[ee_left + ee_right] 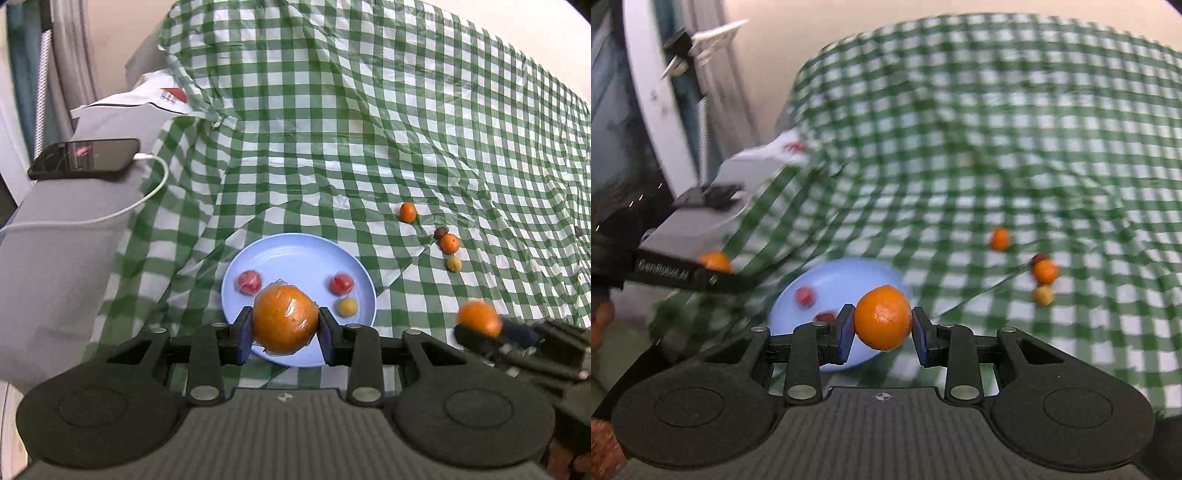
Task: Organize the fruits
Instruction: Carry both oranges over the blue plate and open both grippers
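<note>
My left gripper point(285, 325) is shut on a large orange wrapped in clear film point(285, 323), held above the near side of a light blue plate point(291, 254). On the plate lie two red fruits point(249, 281) point(341, 283) and a small yellow fruit point(347, 307). My right gripper point(882, 323) is shut on a smaller orange point(883, 317), over the plate's right part point(831, 280); it also shows blurred at the right of the left wrist view, the right gripper point(491, 332). Loose on the cloth lie two small oranges point(407, 212) point(449, 243), a dark fruit point(439, 232) and a yellow one point(453, 264).
A green-and-white checked cloth point(369, 129) covers the table in wrinkles. At the left, a black phone point(85, 158) with a white cable point(147, 192) lies on a grey box, with white paper point(162, 96) behind it. Curtains hang at far left.
</note>
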`<state>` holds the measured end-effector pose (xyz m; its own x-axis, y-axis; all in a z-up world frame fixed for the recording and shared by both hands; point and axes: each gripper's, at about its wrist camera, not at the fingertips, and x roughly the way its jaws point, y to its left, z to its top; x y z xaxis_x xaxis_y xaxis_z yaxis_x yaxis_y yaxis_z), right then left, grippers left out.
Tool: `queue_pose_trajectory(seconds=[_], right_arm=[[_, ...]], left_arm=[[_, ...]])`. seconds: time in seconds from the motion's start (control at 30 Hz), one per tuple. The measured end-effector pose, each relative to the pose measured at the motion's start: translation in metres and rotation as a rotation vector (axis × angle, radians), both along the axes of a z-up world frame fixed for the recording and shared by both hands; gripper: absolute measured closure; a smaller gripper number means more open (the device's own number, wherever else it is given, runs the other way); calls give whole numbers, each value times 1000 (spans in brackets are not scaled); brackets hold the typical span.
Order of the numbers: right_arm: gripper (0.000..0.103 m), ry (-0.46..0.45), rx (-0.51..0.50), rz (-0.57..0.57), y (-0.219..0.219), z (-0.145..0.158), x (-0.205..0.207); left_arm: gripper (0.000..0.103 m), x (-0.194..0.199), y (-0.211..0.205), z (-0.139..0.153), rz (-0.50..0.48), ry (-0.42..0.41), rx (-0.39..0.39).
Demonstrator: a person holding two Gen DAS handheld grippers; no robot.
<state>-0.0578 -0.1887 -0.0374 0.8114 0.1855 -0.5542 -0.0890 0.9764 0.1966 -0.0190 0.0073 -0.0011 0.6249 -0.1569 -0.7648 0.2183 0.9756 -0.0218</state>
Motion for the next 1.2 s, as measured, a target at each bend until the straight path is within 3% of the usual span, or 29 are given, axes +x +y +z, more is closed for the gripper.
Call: queue_pose_trajectory(seconds=[0.2, 0.7, 1.2], right_arm=[[69, -5, -78, 88, 35, 2, -10], [69, 2, -118, 87, 38, 3, -11], [69, 46, -127, 91, 39, -5, 5]], left_arm=[[63, -11, 14, 2, 14, -23, -33], [63, -15, 20, 5, 8, -48, -56], [63, 4, 22, -8, 12, -8, -45]])
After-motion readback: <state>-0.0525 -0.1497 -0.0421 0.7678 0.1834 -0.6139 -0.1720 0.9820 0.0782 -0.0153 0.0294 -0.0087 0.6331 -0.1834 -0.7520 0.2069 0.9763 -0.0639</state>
